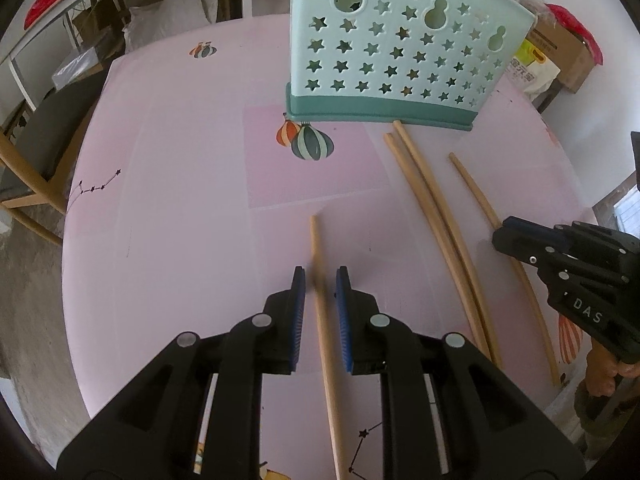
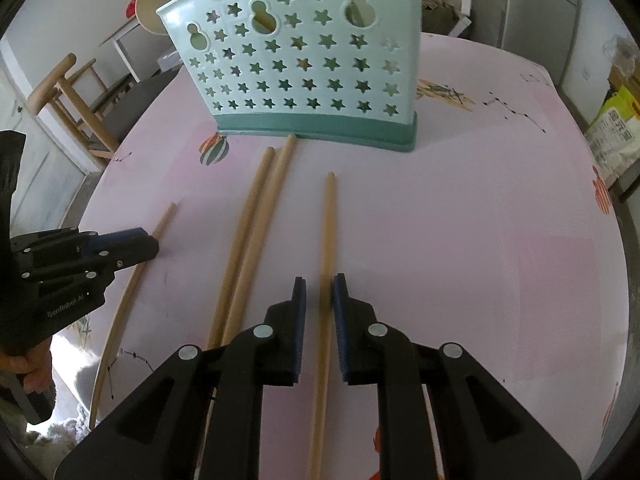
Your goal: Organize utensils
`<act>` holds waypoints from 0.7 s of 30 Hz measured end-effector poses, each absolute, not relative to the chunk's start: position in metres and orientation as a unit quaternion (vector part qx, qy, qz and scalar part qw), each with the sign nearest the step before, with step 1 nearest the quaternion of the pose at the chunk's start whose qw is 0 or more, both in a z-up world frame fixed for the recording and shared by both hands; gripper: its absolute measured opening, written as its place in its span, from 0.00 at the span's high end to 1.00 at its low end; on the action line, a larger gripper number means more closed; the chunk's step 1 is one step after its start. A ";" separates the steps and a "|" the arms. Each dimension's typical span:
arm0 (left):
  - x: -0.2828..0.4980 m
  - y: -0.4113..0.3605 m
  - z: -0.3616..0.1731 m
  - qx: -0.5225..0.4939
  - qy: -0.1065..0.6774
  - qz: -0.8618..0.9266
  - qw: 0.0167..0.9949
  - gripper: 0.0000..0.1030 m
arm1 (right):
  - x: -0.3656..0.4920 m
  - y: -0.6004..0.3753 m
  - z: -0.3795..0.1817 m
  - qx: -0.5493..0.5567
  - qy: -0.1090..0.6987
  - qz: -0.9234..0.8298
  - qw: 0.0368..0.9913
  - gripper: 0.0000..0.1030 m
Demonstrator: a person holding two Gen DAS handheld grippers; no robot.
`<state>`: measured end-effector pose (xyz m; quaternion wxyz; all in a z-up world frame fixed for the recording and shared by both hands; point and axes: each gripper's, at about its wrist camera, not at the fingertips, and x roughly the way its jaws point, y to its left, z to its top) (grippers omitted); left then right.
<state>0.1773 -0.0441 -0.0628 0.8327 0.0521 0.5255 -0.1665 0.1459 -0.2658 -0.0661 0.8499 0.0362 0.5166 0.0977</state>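
A mint-green utensil holder with star-shaped holes stands on the far side of the pink table. Several wooden chopsticks lie in front of it. One chopstick runs between the jaws of my left gripper, with a gap on each side. A pair of chopsticks lies side by side in the middle. Another chopstick lies between the jaws of my right gripper, close to the right pad and not squeezed. Each gripper shows in the other's view, the right gripper and the left gripper.
The pink tablecloth carries balloon and star prints. A wooden chair stands off the table's left edge. A cardboard box and bags sit beyond the right edge. A hand holds the right gripper's handle.
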 end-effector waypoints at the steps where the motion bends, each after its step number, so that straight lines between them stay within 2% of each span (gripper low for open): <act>1: 0.179 -0.044 -0.063 0.052 0.526 -0.167 0.833 0.86 | 0.147 -0.264 -0.066 0.034 0.517 0.099 0.849 0.86; 13: 0.181 -0.049 -0.064 0.056 0.520 -0.164 0.836 0.87 | 0.163 -0.258 -0.067 0.013 0.514 0.109 0.851 0.85; 17: 0.178 -0.046 -0.066 0.055 0.514 -0.153 0.842 0.95 | 0.164 -0.256 -0.068 0.006 0.509 0.101 0.855 0.90; 21: 0.178 -0.041 -0.066 0.041 0.511 -0.154 0.845 0.96 | 0.165 -0.262 -0.069 0.026 0.506 0.101 0.856 0.93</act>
